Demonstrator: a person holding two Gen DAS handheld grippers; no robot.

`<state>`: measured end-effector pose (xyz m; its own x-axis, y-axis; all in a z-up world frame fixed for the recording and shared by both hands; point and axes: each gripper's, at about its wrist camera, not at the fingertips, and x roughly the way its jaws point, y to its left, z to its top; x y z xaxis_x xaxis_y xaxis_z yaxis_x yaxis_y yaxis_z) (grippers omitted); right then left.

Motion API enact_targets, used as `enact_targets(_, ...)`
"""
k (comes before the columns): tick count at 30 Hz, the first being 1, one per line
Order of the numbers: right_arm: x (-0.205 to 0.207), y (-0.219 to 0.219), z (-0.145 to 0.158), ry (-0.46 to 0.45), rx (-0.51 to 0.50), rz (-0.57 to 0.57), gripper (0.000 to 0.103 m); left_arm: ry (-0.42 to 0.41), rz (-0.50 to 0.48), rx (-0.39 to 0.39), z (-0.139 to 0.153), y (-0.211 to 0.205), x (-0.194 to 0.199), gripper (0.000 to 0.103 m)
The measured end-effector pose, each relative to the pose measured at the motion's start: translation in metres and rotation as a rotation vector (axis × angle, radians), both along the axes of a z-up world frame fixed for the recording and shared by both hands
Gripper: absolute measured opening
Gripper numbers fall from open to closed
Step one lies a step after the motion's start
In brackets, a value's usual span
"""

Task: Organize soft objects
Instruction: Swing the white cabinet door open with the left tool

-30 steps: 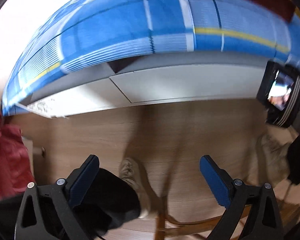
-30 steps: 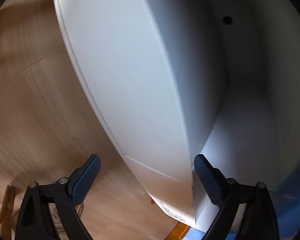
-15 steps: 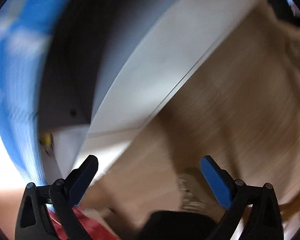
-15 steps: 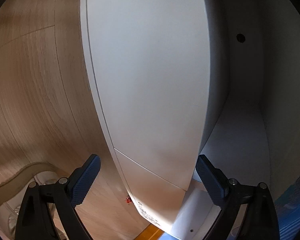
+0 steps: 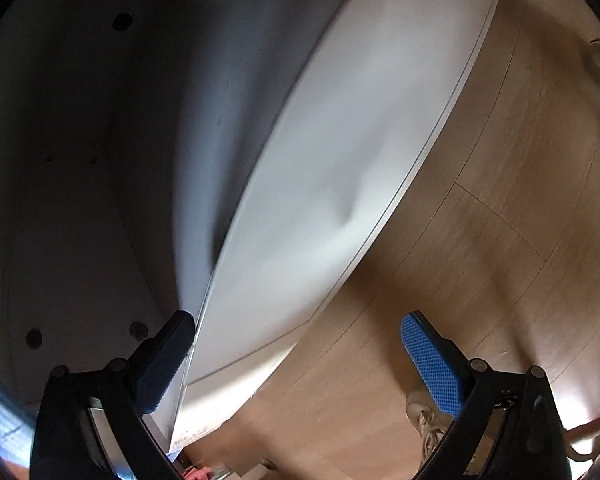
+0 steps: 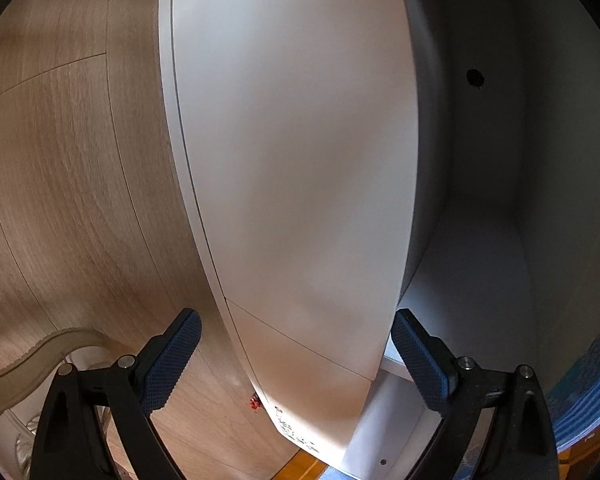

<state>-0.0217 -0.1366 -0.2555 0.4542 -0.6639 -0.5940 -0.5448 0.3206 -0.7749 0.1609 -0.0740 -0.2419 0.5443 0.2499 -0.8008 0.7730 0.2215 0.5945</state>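
White drawer front point(image 6: 300, 168) sits between both grippers' wide-spread, empty fingers point(image 6: 172, 356).

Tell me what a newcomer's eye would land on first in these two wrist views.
First, the big white drawer front, pulled open and filling both views, with its empty, shadowed white interior beside it. Next, both grippers, the left gripper and the right gripper, open and straddling the panel's edge. Pale wood floor lies on the panel's outer side.
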Motion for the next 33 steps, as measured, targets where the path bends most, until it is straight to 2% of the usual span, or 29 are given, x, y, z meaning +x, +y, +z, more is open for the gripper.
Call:
enact_targets(2, 0.000, 0.001, 0.001, 0.001, -0.006, 0.002, 0.098, -0.002, -0.018, -0.006, 0.000, 0.003, 0.000, 0.103)
enact_targets(12, -0.002, 0.010, 0.009, 0.013, -0.012, 0.006, 0.098, -0.055, -0.137, 0.098, -0.024, 0.013, -0.008, 0.103)
enact_targets(18, -0.010, 0.016, 0.010, 0.037, -0.020, 0.006, 0.098, -0.004, -0.109, 0.059, -0.009, 0.013, -0.010, 0.103)
enact_targets(25, -0.028, 0.026, 0.012, 0.082, -0.013, -0.004, 0.098, 0.033, -0.135, 0.107, -0.010, 0.017, -0.038, 0.103)
enact_targets(33, -0.059, 0.039, 0.017, 0.197, 0.015, -0.021, 0.098, 0.119, -0.174, 0.163, 0.001, 0.019, -0.072, 0.103)
